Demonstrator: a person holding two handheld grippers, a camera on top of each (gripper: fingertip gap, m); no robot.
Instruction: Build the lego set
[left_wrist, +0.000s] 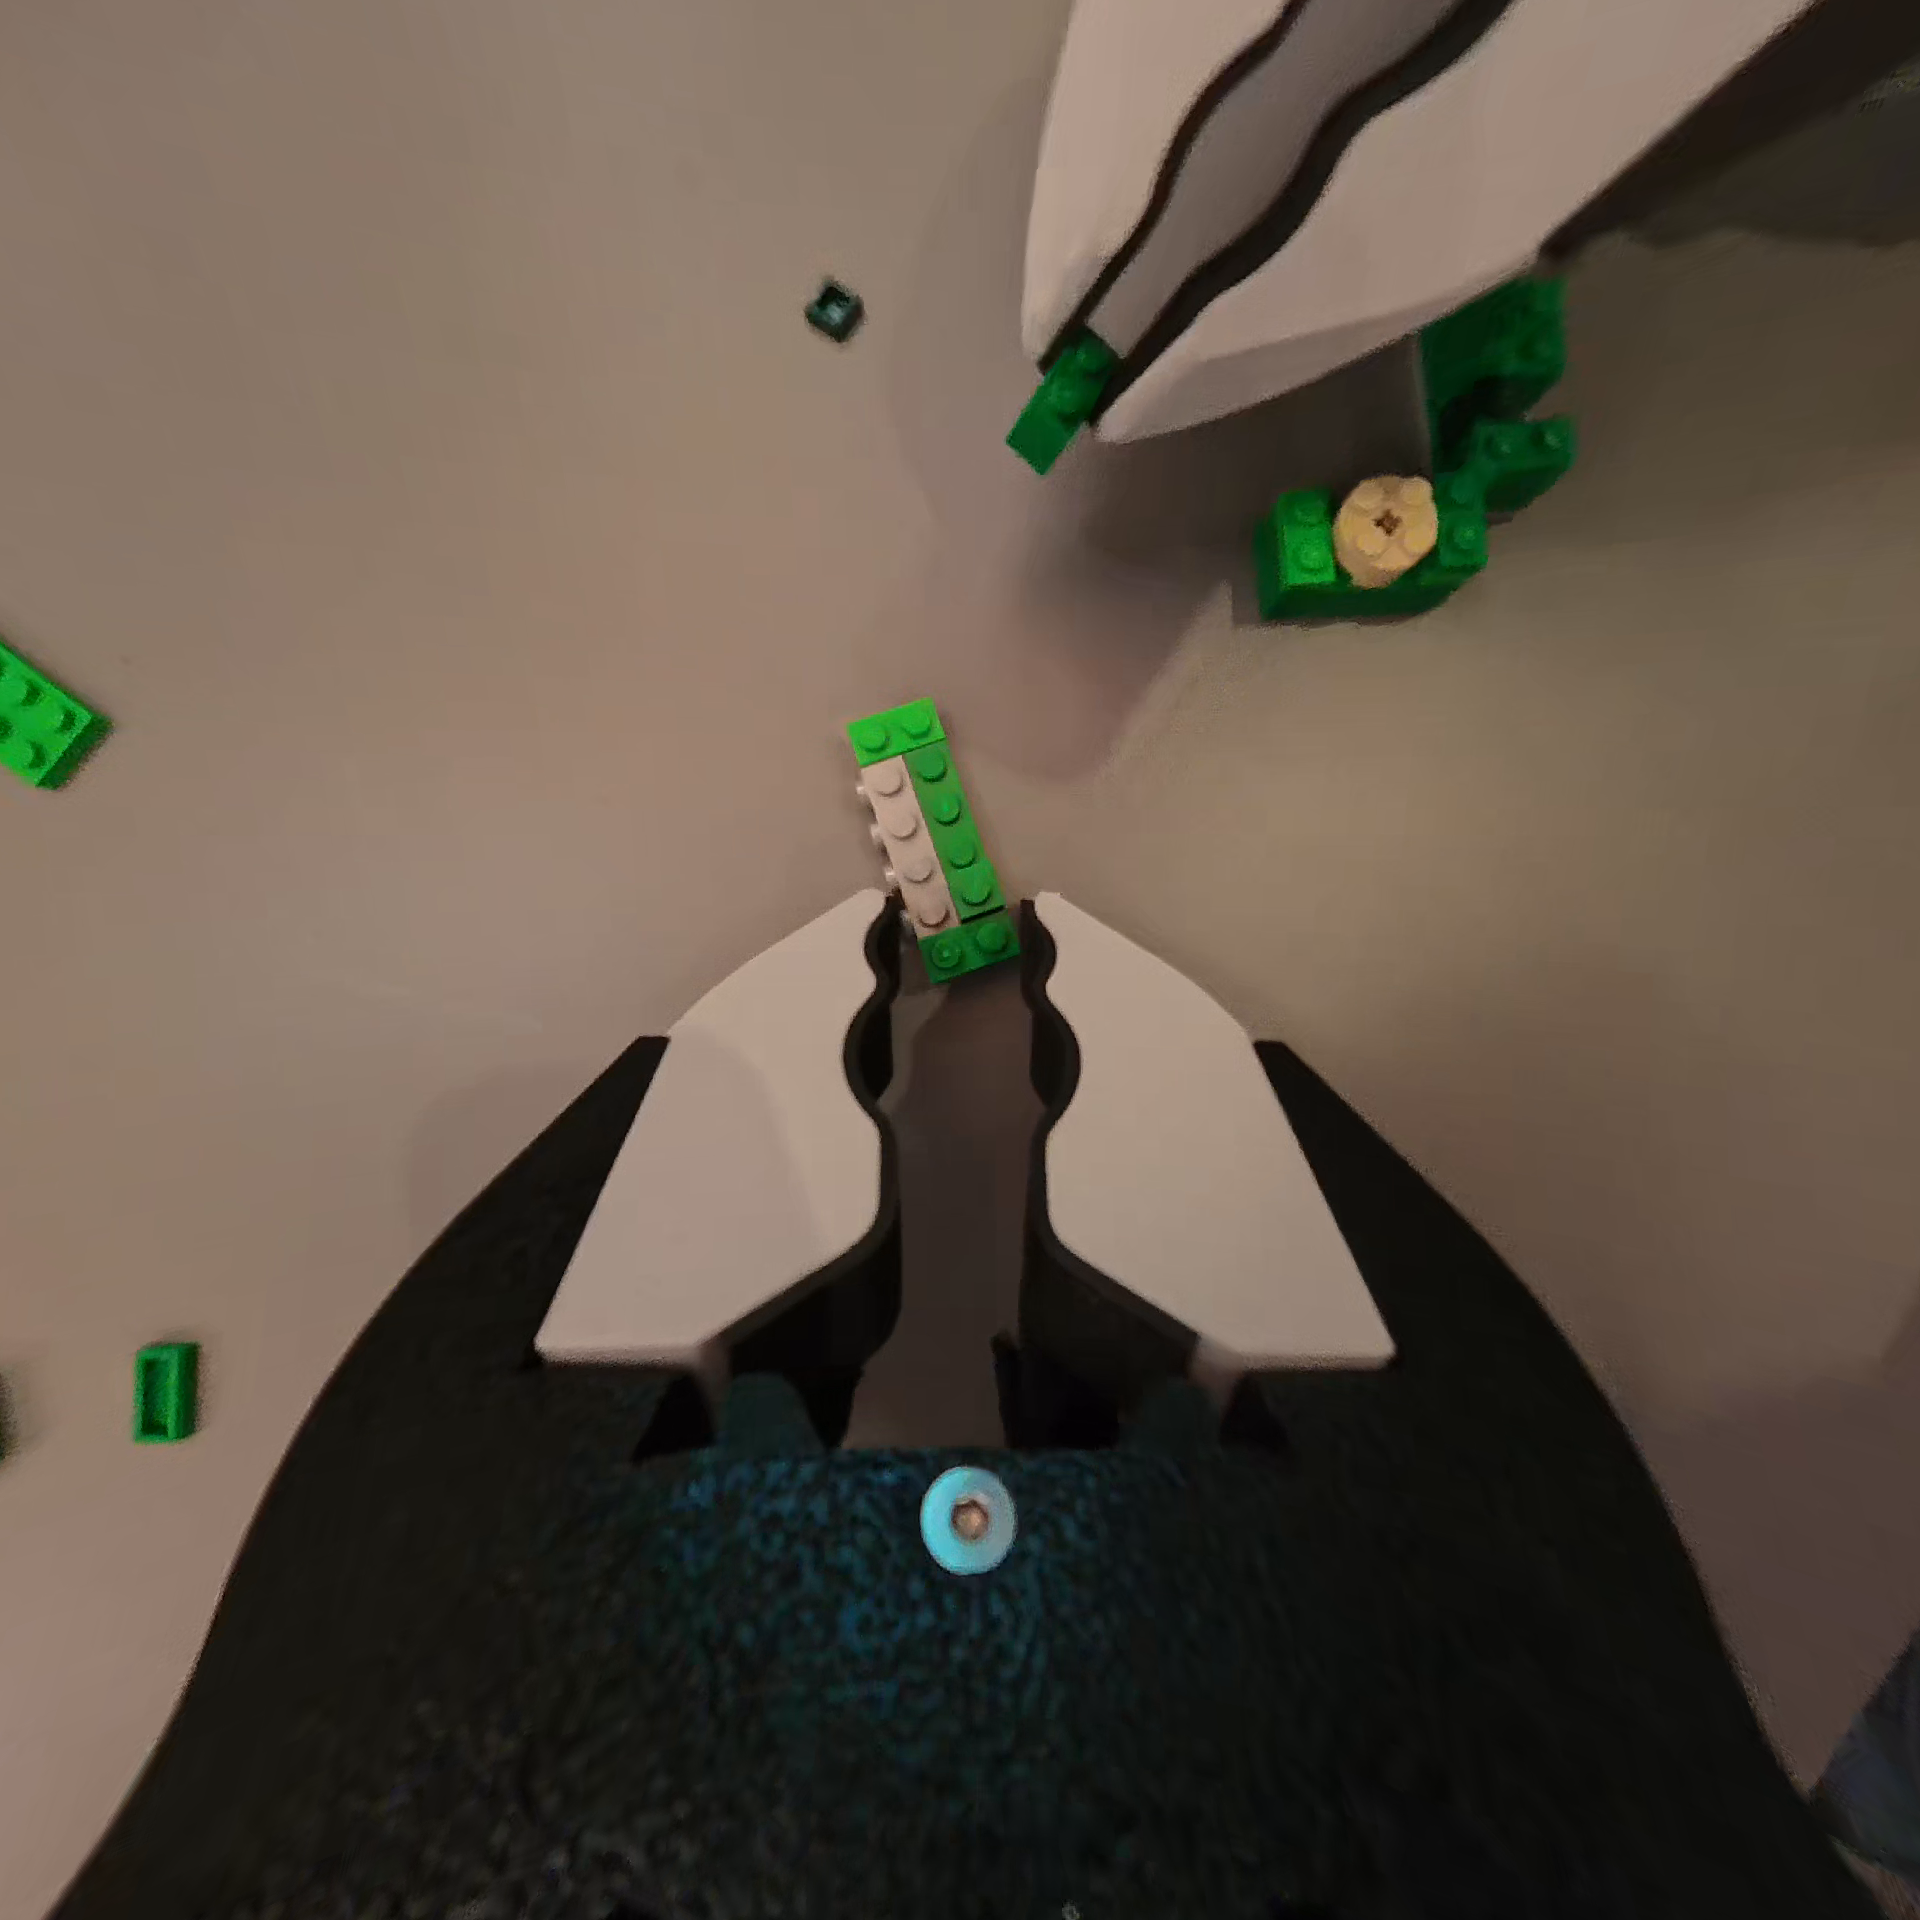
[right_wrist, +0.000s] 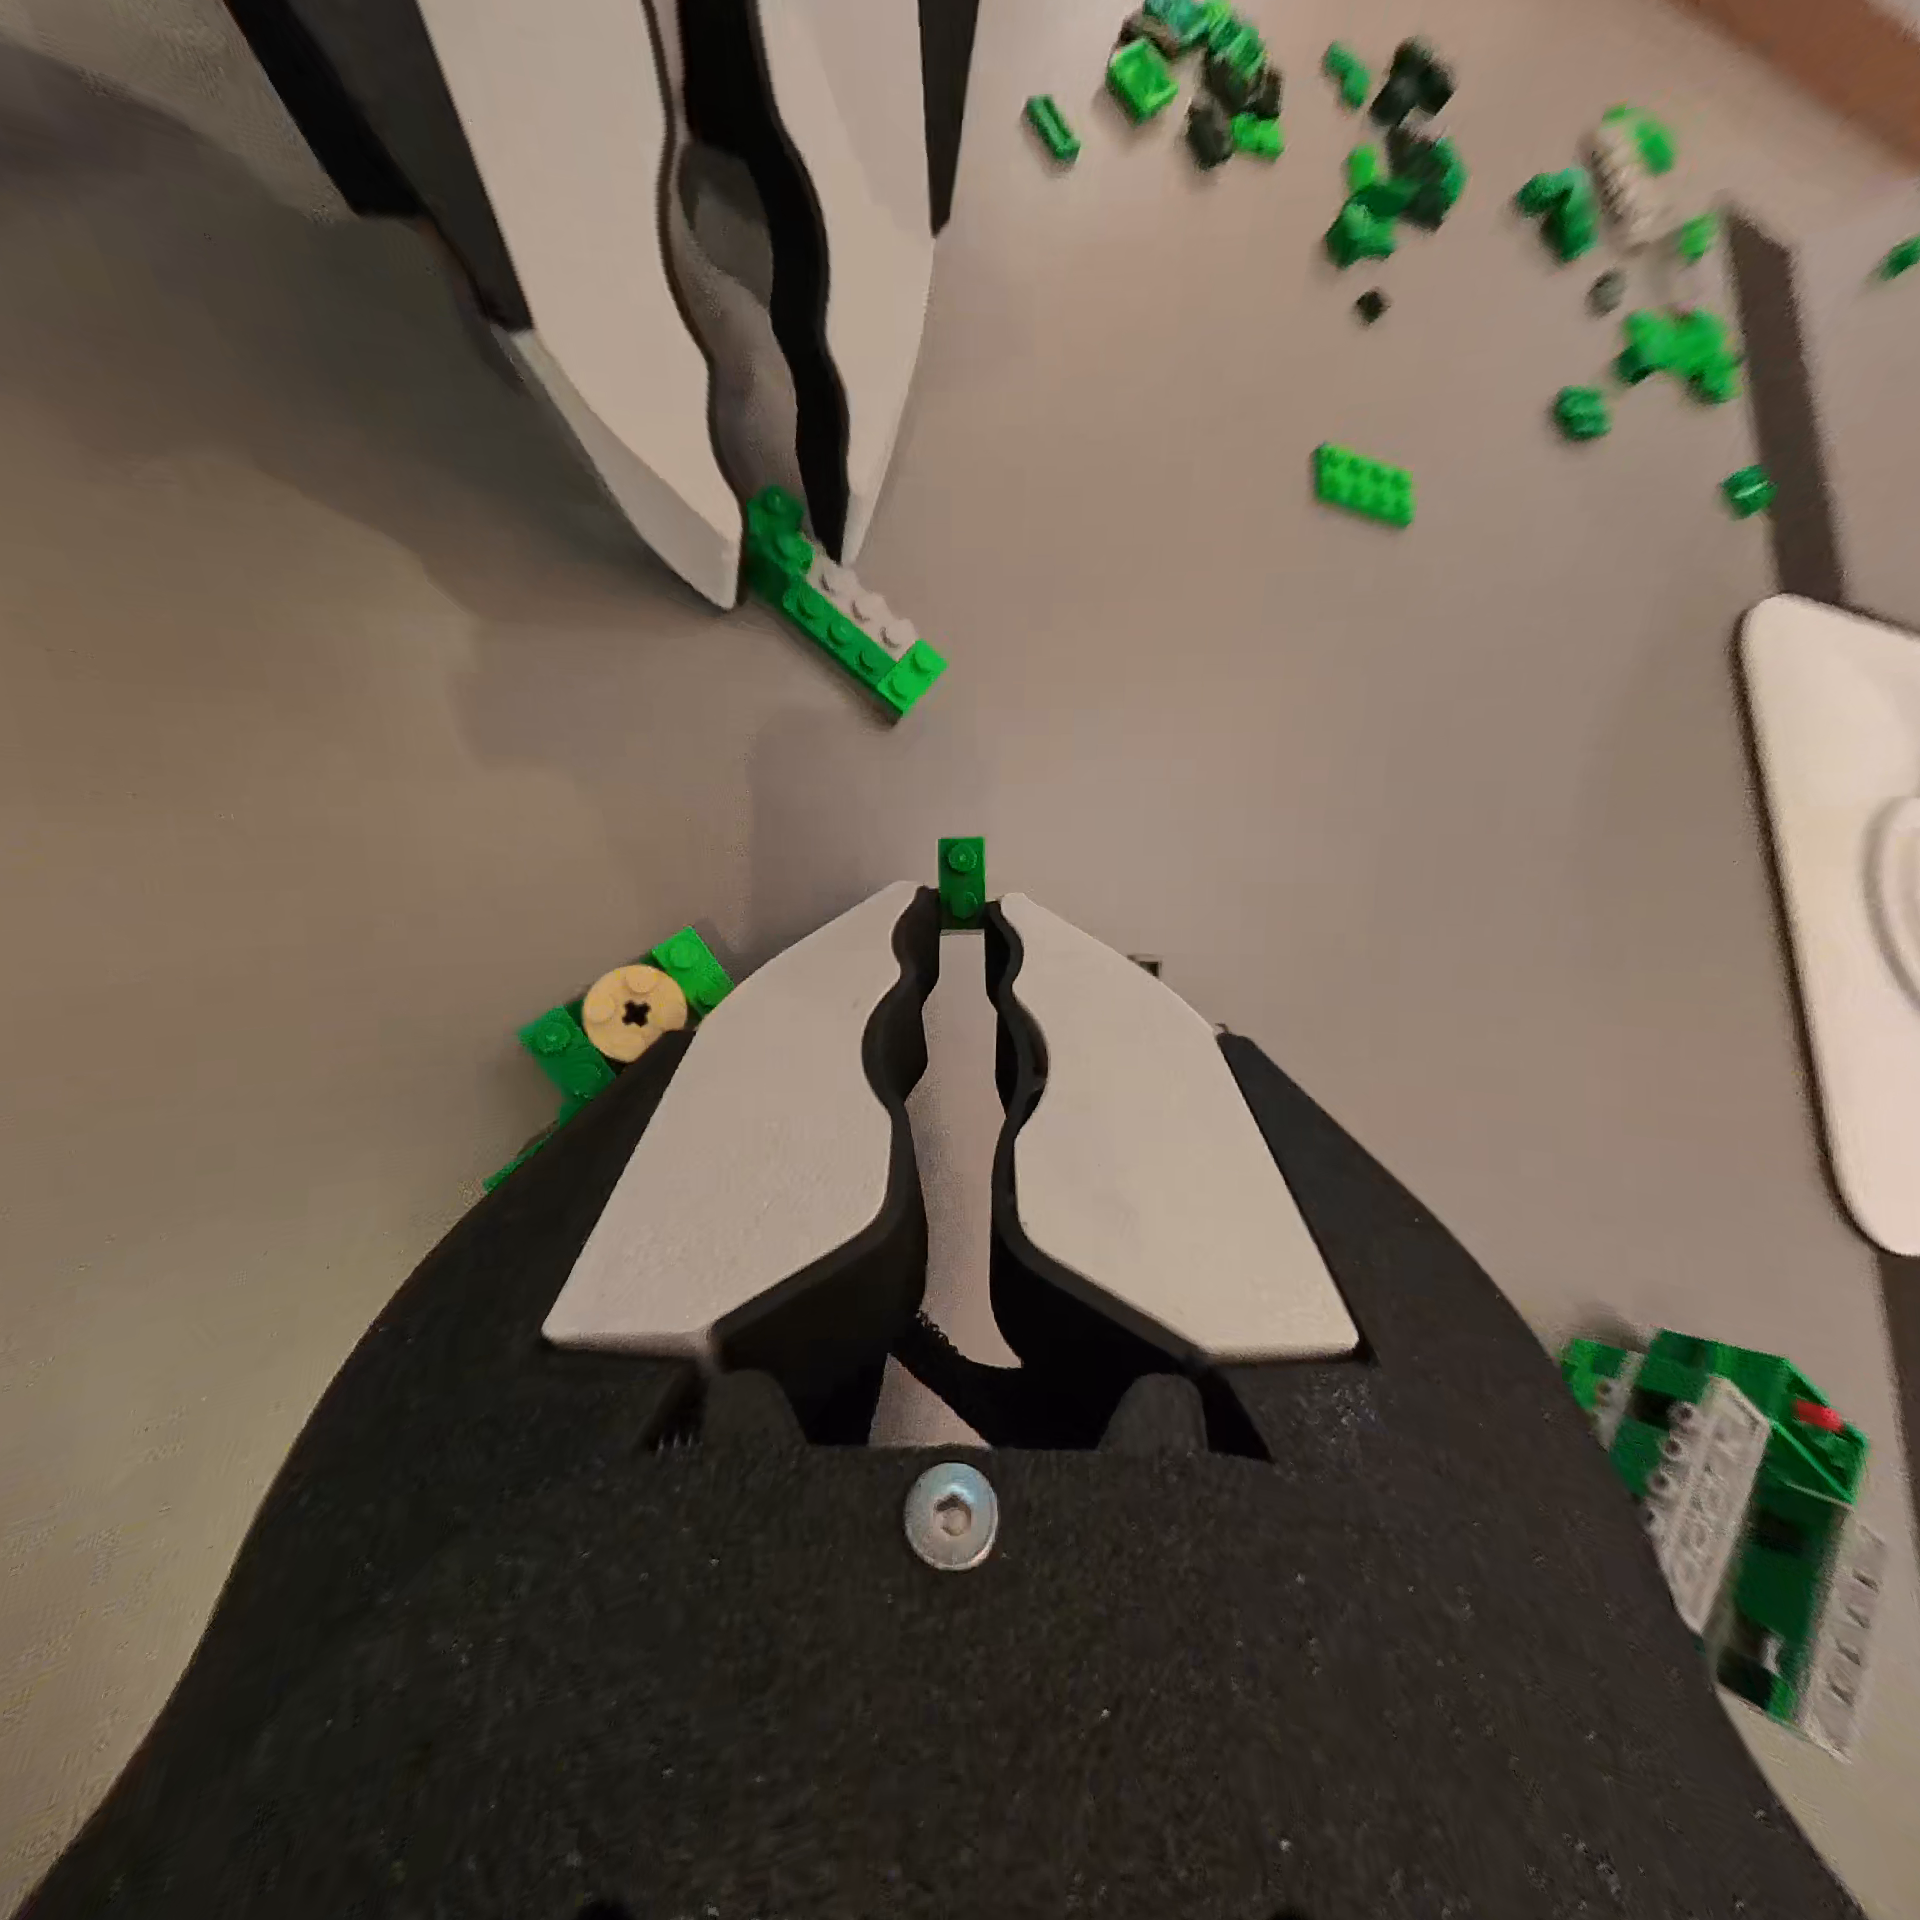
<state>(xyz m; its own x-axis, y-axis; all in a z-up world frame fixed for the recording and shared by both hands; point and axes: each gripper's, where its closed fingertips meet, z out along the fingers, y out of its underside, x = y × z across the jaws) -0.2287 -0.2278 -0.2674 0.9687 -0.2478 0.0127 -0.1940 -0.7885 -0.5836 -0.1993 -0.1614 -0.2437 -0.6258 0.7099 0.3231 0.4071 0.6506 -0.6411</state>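
Left wrist view: the left gripper (left_wrist: 958, 914) has its tips around one end of a green-and-grey brick strip (left_wrist: 928, 842) on the grey table (left_wrist: 416, 468); whether it actually clamps the strip I cannot tell. The right gripper (left_wrist: 1081, 390) pinches a small green plate (left_wrist: 1060, 405).

Right wrist view: that plate (right_wrist: 961, 878) sits clenched between the tips. Loose green bricks (right_wrist: 1382, 187) lie scattered beyond, a white tray (right_wrist: 1808, 831) at the right edge.
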